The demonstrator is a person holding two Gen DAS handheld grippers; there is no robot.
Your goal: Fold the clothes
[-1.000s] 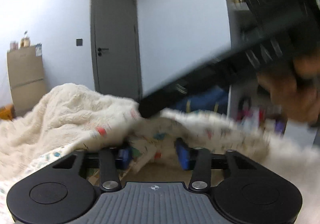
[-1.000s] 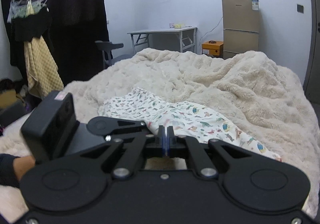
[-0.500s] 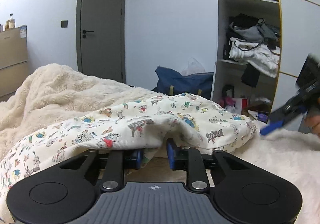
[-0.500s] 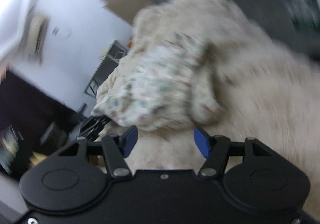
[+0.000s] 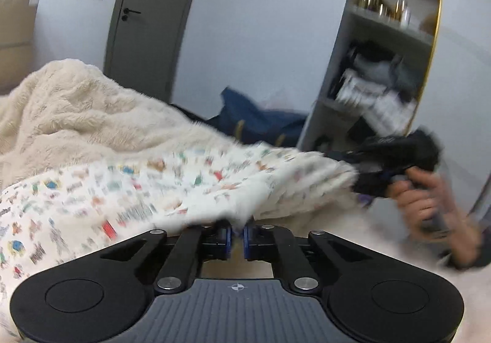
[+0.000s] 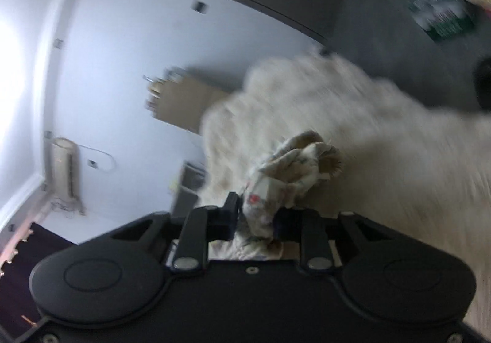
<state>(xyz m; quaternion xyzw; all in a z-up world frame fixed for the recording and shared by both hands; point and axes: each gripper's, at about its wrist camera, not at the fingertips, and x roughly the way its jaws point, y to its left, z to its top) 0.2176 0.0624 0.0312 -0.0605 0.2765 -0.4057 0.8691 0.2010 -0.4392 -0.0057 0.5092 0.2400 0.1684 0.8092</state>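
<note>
A white garment with a small coloured print (image 5: 129, 189) lies on a cream fluffy blanket (image 5: 70, 116). My left gripper (image 5: 237, 235) is shut on the garment's near edge. In the left wrist view my right gripper (image 5: 362, 171), held in a hand, sits at the garment's far right corner. In the right wrist view my right gripper (image 6: 256, 220) is shut on a bunched fold of the garment (image 6: 291, 171), which sticks out past the fingers. That view is tilted and blurred.
A grey door (image 5: 144, 21) and a white wall stand behind the bed. An open wardrobe with shelves of clothes (image 5: 383, 76) is on the right, a blue bag (image 5: 260, 125) on the floor beside it. A cardboard box (image 5: 15, 33) stands far left.
My left gripper has closed on the garment's edge. My right gripper, open half a second ago, has closed on the garment's other end. The garment now stretches between them.
</note>
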